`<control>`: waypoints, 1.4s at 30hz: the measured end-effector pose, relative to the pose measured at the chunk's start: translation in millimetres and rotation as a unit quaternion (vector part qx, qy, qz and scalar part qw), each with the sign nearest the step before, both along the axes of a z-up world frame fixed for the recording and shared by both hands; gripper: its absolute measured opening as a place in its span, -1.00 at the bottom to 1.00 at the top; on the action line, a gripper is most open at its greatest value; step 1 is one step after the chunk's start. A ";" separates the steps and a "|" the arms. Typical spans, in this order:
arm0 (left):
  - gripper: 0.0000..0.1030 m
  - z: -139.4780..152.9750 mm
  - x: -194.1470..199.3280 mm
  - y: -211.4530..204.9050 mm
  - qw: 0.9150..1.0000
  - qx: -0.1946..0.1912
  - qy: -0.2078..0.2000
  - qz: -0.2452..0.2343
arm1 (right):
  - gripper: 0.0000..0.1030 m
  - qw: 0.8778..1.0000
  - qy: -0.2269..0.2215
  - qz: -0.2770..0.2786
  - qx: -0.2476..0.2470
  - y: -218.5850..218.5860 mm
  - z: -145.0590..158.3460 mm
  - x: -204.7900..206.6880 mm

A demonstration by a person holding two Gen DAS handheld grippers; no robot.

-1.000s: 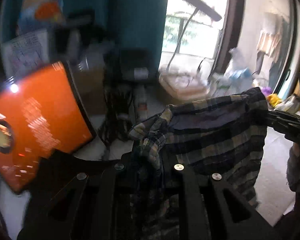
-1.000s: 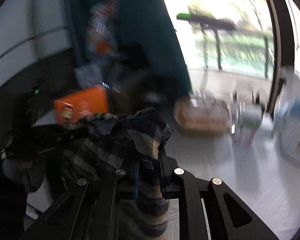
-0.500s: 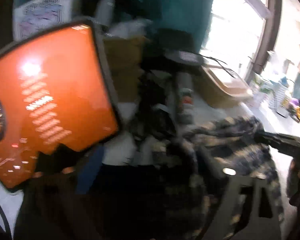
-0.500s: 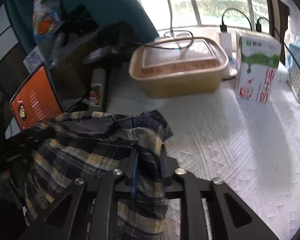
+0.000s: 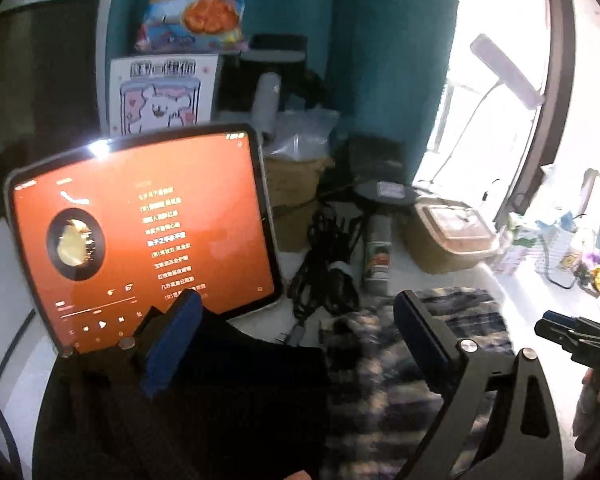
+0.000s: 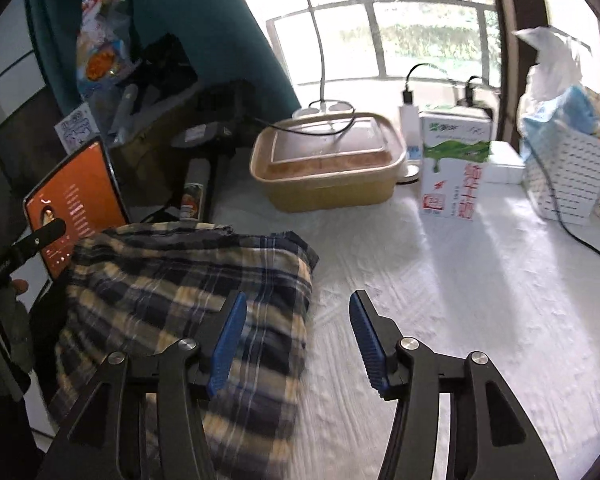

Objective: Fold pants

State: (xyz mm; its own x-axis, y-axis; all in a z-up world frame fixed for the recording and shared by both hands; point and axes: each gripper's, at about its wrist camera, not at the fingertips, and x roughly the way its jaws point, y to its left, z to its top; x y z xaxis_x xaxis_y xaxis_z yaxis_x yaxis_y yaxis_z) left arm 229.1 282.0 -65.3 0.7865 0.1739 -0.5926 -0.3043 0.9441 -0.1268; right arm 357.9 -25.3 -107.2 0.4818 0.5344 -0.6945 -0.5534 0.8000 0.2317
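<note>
The plaid pants [image 6: 172,304] lie in a folded heap on the white tabletop [image 6: 460,300], dark blue and yellow checks. They also show in the left wrist view [image 5: 404,368]. My right gripper [image 6: 298,344] is open and empty just above the heap's right edge. My left gripper [image 5: 296,340] is open and empty over the heap's left end, above a dark cloth [image 5: 220,400]. The right gripper's tip [image 5: 572,336] shows at the far right of the left wrist view.
An upright tablet with an orange screen [image 5: 140,240] stands at the left. Behind are cables [image 5: 324,264], a spray can [image 5: 376,260], a tan lidded container [image 6: 328,164], a milk carton [image 6: 452,168] and a tissue basket [image 6: 568,168].
Both grippers lowered the pants to the table, let go and opened. The pants went from hanging between them to lying in a heap.
</note>
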 end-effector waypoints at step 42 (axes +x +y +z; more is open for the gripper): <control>0.98 84.1 -169.6 -250.7 0.979 0.117 -0.149 -0.076 | 1.00 0.950 -0.267 -0.160 0.004 -255.4 130.1 -245.8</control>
State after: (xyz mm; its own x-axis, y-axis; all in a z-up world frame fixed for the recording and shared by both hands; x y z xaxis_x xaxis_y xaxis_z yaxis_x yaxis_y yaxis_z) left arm 59.4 31.4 18.8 0.9459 0.1448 -0.2905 -0.1405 0.9894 0.0359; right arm 112.1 -280.7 22.9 0.9028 0.3062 -0.3019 -0.3233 0.9463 -0.0071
